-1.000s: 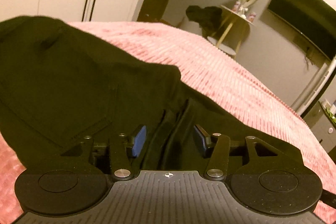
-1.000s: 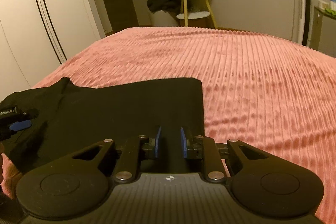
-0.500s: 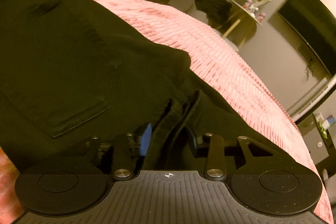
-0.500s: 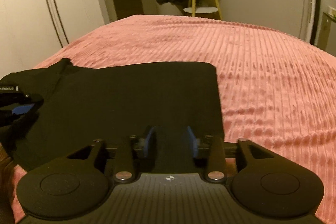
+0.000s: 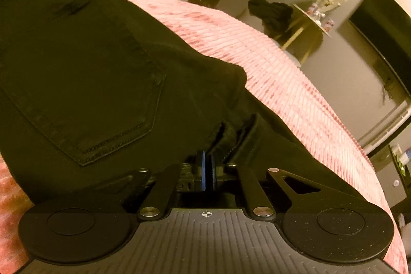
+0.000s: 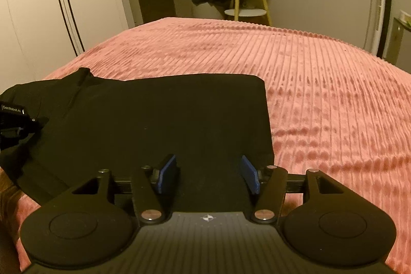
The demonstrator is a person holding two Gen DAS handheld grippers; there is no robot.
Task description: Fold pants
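Two views, left wrist first. We see the left gripper (image 5: 206,172) with its blue pads pressed nearly together, pinching a bunched fold of the black pants (image 5: 84,84) at the waistband. Fabric there is ridged and stacked in layers just ahead of the pads. A stitched back pocket (image 5: 97,99) faces us on the left, seams clear, cloth mounded up high. Pants lie on the pink ribbed bedspread (image 5: 295,84), which runs off to the right.

Right wrist view: right gripper (image 6: 208,175) has its jaws spread wide, holding nothing, hovering over the near edge of the pants (image 6: 164,120). From here the pants read as a flat dark rectangle, smooth, with a rounded far-right corner; the left end rises into a crumpled hump. Left gripper (image 6: 15,117) sits at that left end, partly cut off by the frame edge. Bedspread (image 6: 321,84) surrounds the pants on the far and right sides.
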